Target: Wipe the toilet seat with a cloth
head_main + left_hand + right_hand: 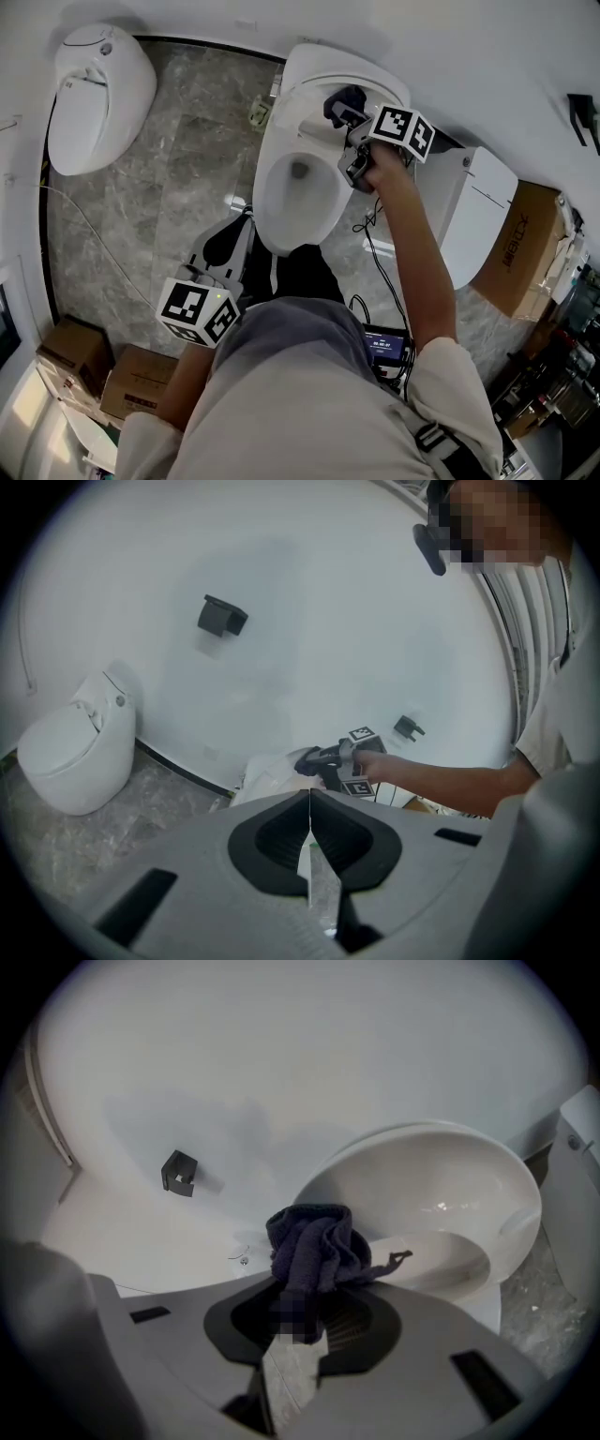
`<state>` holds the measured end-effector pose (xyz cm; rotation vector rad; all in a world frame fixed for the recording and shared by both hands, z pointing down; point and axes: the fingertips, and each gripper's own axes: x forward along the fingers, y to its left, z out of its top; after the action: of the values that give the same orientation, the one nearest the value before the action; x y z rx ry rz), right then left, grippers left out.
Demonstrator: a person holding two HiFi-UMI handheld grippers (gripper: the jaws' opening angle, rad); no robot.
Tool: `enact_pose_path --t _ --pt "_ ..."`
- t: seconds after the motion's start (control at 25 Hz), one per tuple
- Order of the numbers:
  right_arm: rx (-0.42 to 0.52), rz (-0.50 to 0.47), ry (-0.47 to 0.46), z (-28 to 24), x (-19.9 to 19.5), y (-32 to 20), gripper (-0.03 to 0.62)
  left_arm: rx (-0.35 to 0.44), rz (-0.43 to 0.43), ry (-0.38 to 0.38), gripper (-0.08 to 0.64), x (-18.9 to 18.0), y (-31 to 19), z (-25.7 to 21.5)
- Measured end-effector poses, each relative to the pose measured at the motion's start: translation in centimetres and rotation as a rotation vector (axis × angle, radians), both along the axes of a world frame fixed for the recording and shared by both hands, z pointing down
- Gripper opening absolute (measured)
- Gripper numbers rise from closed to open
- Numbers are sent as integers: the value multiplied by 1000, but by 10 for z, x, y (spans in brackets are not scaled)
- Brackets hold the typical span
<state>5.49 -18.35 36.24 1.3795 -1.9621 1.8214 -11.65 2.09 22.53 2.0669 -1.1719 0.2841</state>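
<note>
A white toilet stands with its lid (330, 62) raised and its seat (273, 176) down around the bowl. My right gripper (345, 111) reaches over the back of the seat, shut on a bunched dark cloth (339, 96). In the right gripper view the cloth (314, 1243) bulges out from between the jaws of the right gripper (305, 1309), with the seat (448, 1262) and the lid (427, 1185) just beyond. My left gripper (236, 231) hangs low in front of the bowl, shut and empty. In its own view the left gripper (309, 799) points at the right gripper (339, 763).
A second white toilet (98, 94) stands at the left wall. Another white unit (480, 217) and a cardboard box (521, 249) stand at the right, with more boxes (80, 352) at the lower left. A black cable (375, 246) lies on the marble floor. A black bracket (222, 617) is on the wall.
</note>
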Motion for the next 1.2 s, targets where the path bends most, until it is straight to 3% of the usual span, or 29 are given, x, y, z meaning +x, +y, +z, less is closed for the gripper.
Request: enact_pose_path --t 0.64,1.2 --pt "-24 -77 93 48 -35 9 74 -29 -85 -1 9 -38 15 11" --pt "-87 -69 92 97 -61 23 74 -75 -139 0 9 -55 31 28"
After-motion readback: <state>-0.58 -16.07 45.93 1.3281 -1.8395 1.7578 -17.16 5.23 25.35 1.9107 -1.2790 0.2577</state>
